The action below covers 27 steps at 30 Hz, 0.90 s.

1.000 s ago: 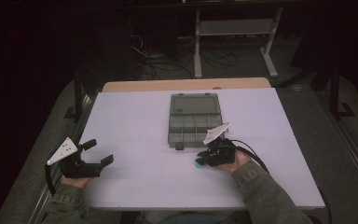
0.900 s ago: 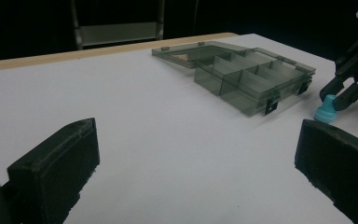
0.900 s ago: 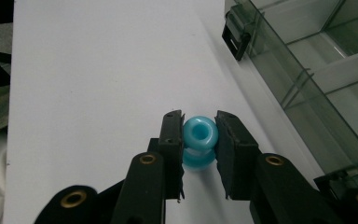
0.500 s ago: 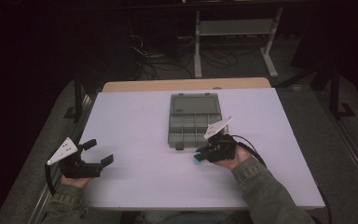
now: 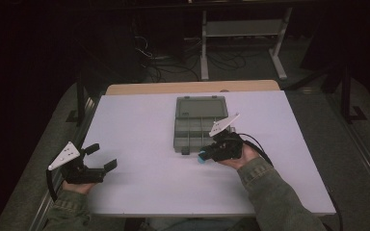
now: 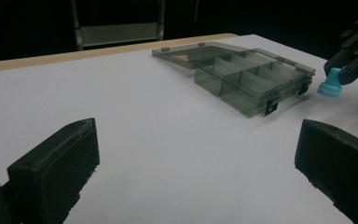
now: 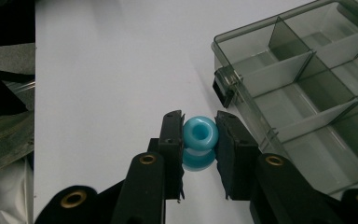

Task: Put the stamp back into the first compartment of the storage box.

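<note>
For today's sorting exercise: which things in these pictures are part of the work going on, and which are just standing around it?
Part of the work:
- blue spool-shaped piece, clamped in the right gripper
- open grey compartment box

Standing around:
- left gripper, jaws apart with nothing between them, at the table edge
- metal stand behind the table
- floor cables

Blue spool bead (image 7: 199,135) clamped beside organizer box (image 7: 307,93)
</note>
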Tool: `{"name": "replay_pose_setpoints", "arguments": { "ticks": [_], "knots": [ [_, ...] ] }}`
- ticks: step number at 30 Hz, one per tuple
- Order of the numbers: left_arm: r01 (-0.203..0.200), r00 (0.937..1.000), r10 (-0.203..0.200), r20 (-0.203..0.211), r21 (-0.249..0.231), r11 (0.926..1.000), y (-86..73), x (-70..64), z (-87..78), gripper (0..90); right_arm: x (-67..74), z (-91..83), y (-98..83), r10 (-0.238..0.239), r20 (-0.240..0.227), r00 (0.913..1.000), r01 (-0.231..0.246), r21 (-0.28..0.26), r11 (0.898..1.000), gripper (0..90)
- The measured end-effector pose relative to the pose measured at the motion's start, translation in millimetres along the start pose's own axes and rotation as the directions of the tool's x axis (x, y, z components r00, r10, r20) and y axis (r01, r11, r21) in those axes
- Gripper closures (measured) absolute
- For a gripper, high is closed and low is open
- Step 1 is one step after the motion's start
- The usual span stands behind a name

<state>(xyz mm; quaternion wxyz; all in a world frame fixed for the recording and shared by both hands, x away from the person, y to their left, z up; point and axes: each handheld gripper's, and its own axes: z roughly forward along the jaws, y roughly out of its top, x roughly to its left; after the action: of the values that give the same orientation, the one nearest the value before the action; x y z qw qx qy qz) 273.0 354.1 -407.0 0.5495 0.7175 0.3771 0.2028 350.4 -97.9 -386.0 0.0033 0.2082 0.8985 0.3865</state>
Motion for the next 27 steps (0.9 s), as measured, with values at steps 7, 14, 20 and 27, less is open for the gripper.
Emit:
{"name": "replay_pose_setpoints", "arguments": {
  "ticks": [7,14,20,27],
  "knots": [
    [-0.002,1.0000,0.002,0.000,-0.002,1.0000,0.0,0.1,0.0,0.0,-1.4,-4.6,8.9,0.015,0.000,0.9999,-0.015,-0.012,1.000,71.4],
    [0.001,1.0000,-0.001,0.000,-0.004,1.0000,-0.1,0.1,0.3,0.0,-5.4,-8.7,19.5,0.017,0.002,0.9999,-0.017,-0.023,1.000,71.4],
    [-0.001,1.0000,0.001,0.002,-0.004,1.0000,-0.1,0.3,0.4,0.0,-7.8,-10.2,25.5,0.011,0.008,0.9999,-0.011,-0.025,1.000,71.4],
    [0.001,1.0000,-0.001,0.001,-0.004,1.0000,-0.1,0.2,0.8,0.0,-13.1,-10.4,30.5,-0.011,0.021,0.9997,0.012,-0.027,1.000,71.4]
  ]
}}
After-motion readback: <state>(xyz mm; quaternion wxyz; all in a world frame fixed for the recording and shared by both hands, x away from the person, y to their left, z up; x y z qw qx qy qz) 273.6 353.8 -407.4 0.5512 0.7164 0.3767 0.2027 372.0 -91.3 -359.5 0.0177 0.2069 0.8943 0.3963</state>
